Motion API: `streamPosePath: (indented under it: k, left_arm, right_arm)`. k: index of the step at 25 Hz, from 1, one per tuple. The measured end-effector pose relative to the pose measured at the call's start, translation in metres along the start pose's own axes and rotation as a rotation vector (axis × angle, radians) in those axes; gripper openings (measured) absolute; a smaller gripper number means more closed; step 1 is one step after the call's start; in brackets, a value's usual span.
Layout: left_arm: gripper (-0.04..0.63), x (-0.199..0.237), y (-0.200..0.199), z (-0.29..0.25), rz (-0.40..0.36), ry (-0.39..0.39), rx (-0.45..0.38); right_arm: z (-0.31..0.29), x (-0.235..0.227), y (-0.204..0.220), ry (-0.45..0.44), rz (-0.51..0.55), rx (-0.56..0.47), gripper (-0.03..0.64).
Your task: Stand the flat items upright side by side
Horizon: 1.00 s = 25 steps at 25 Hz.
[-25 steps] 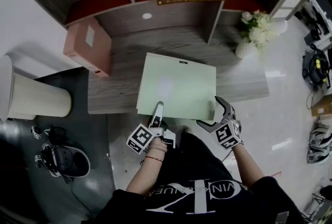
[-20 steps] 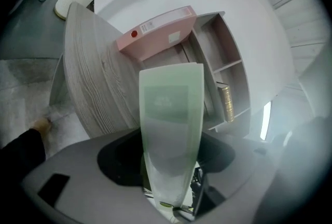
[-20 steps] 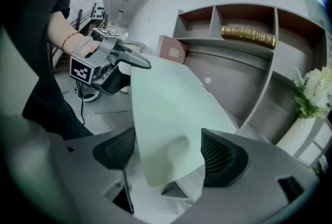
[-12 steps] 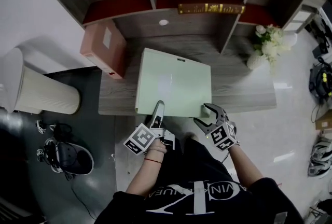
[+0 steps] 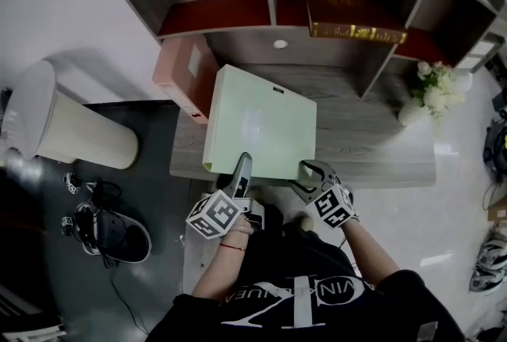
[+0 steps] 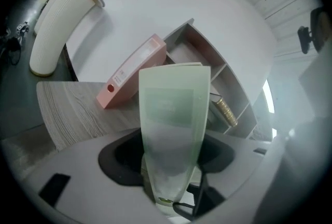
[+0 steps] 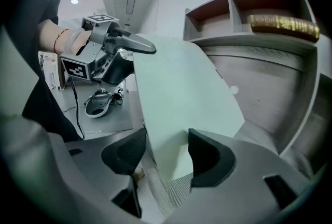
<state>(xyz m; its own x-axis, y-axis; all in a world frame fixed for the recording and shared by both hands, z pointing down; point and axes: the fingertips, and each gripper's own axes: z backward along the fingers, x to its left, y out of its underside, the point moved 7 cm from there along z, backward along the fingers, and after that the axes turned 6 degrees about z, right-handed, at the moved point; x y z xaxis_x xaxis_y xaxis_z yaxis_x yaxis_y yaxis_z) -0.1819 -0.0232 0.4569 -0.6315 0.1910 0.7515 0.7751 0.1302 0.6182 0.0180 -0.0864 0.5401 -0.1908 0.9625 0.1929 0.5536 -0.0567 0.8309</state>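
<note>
Now the right gripper (image 5: 310, 174), wide open a second ago, is closing on the green folder (image 5: 261, 123) at its near right corner, pads seemingly touching; the left gripper (image 5: 242, 170) stays clamped on the near edge; the folder still lies on the desk (image 5: 372, 150), the pink binder (image 5: 184, 75) standing beyond; raising it looks next.

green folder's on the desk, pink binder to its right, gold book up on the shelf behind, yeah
Not quite: the head view shows the pink binder left of the green folder. The folder is on the desk, the gold book on the shelf behind.
</note>
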Motion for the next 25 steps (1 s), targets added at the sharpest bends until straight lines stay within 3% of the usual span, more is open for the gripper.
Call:
streamPosePath:
  k: [12,19,25]
  left_arm:
    - [0.268,0.004,-0.066,0.006,-0.167,-0.099,-0.037]
    - [0.27,0.0,-0.093,0.006,-0.324,-0.143,-0.04]
    - [0.273,-0.001,-0.113,0.002,-0.411,-0.177,-0.042]
  right_arm:
    - [-0.062,0.011,-0.048,-0.104,0.007,-0.068,0.256]
    - [-0.098,0.02,-0.072,-0.158,0.017,-0.094,0.258]
    - [-0.123,0.018,-0.093,-0.205,-0.004,-0.114,0.261]
